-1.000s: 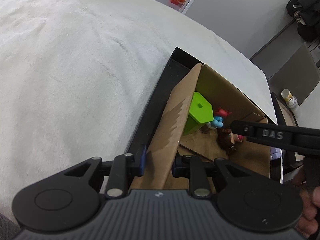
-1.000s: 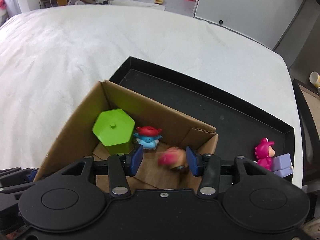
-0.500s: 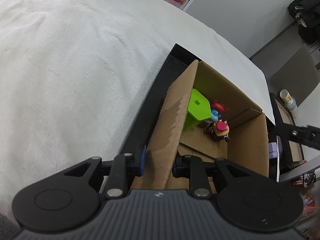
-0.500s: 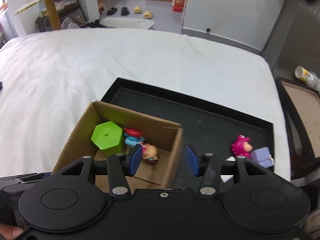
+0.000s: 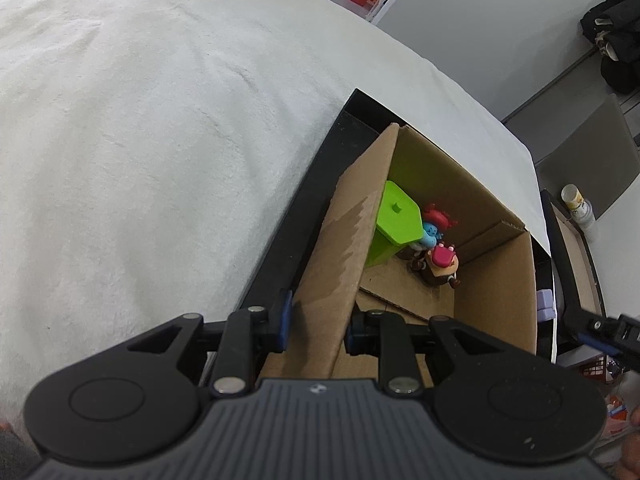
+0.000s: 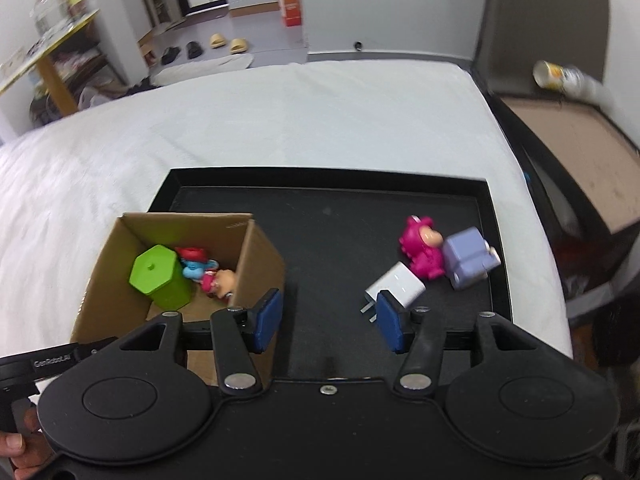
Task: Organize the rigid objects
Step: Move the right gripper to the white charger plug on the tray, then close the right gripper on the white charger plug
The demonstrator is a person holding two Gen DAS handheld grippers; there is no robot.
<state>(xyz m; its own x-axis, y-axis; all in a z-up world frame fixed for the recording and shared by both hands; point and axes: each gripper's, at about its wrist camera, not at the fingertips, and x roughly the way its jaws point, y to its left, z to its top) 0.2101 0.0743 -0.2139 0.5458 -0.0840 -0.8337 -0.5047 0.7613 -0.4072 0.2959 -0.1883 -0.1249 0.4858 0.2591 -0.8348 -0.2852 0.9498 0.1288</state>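
Observation:
A cardboard box (image 6: 260,256) stands in the left part of a black tray (image 6: 332,216). Inside it are a green hexagonal container (image 6: 158,276), a blue and red figurine (image 6: 194,266) and a pink-hatted figurine (image 6: 218,282); all three also show in the left wrist view (image 5: 400,220). My left gripper (image 5: 316,322) is shut on the box's left wall (image 5: 344,248). My right gripper (image 6: 326,320) is open and empty above the tray. Ahead of it lie a white charger plug (image 6: 396,290), a magenta figurine (image 6: 422,250) and a lavender toy (image 6: 468,258).
The tray sits on a white fuzzy cover (image 6: 280,120). A dark side table (image 6: 568,140) with a tipped cup (image 6: 560,76) stands off the right edge. The right gripper's tip shows at the right of the left wrist view (image 5: 604,330).
My right gripper let go of the pink-hatted figurine into the box, then rose and swung right over the tray. The left gripper kept its hold on the box wall.

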